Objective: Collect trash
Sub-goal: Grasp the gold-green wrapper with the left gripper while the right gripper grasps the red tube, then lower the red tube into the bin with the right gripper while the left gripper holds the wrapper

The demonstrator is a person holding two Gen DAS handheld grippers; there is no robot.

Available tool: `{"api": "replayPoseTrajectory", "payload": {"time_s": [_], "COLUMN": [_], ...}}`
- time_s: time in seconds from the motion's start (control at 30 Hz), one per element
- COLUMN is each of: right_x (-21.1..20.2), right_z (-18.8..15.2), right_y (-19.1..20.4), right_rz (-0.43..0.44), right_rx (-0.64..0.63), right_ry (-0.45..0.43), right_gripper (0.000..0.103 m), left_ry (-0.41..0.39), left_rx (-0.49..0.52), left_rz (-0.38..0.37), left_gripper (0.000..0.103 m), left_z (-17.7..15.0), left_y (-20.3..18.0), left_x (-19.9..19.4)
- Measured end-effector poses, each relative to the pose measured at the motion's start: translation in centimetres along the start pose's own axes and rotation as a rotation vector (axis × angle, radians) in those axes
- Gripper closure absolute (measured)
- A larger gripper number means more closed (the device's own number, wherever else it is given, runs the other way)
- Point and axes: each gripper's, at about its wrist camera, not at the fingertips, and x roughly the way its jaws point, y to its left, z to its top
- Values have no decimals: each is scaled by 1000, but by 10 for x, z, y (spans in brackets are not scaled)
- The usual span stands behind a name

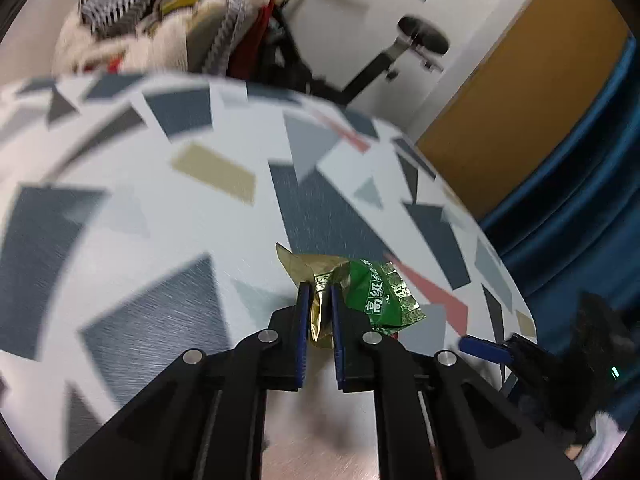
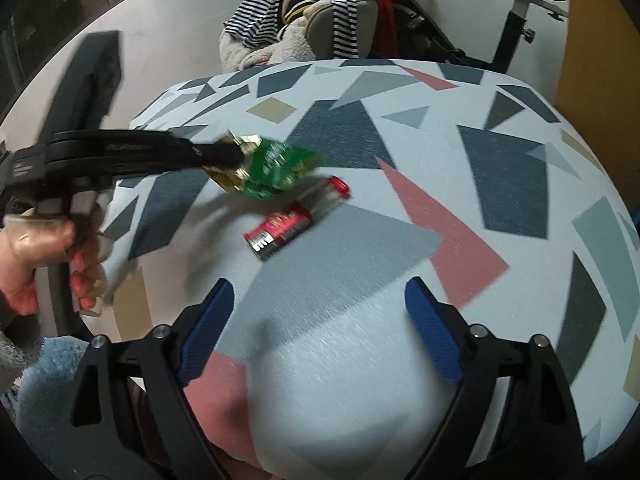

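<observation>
A wide surface (image 2: 400,360) covered in a pale cloth with grey, navy, pink and tan angular patches fills both views. Behind it stands a chair heaped with striped clothes (image 2: 304,12), and beside that an exercise bike (image 2: 520,12). The left gripper (image 1: 319,300) is clamped tight on a crumpled green and gold wrapper (image 1: 376,296), its blue pads (image 1: 303,320) pinching the gold end while the green part sticks out to the right. In the right wrist view a person's hand (image 2: 36,256) holds that gripper's handle, and the wrapper appears just above the cloth, though blur hides whether they touch. The right gripper (image 2: 320,304) stands wide apart with nothing between its fingers. Ahead of it a red wrapper (image 2: 284,228) lies flat on the surface, just beside the green one.
</observation>
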Motion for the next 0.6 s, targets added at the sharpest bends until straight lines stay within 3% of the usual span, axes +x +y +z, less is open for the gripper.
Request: {"api": "replayPoseTrajectory", "payload": {"time_s": [0.2, 0.4, 0.5, 0.53, 0.6], "right_x": [30, 52, 56, 56, 55], "right_z": [25, 50, 54, 54, 53], "right_y": [9, 31, 37, 39, 39], "right_rz": [40, -56, -86, -86, -78], "right_rx": [66, 48, 6, -7, -16], "right_ry": [49, 89, 97, 100, 109], "right_gripper": [24, 32, 57, 71, 75], "left_ry": [-105, -130, -140, -143, -145], "left_rx": [47, 64, 47, 40, 36], "left_rz": [62, 107, 106, 103, 102], "left_gripper": [93, 93, 93, 93, 93], "left_z": [-3, -17, -23, -26, -31], "left_y": [14, 29, 35, 37, 38], "left_x": [-62, -97, -109, -112, -117]}}
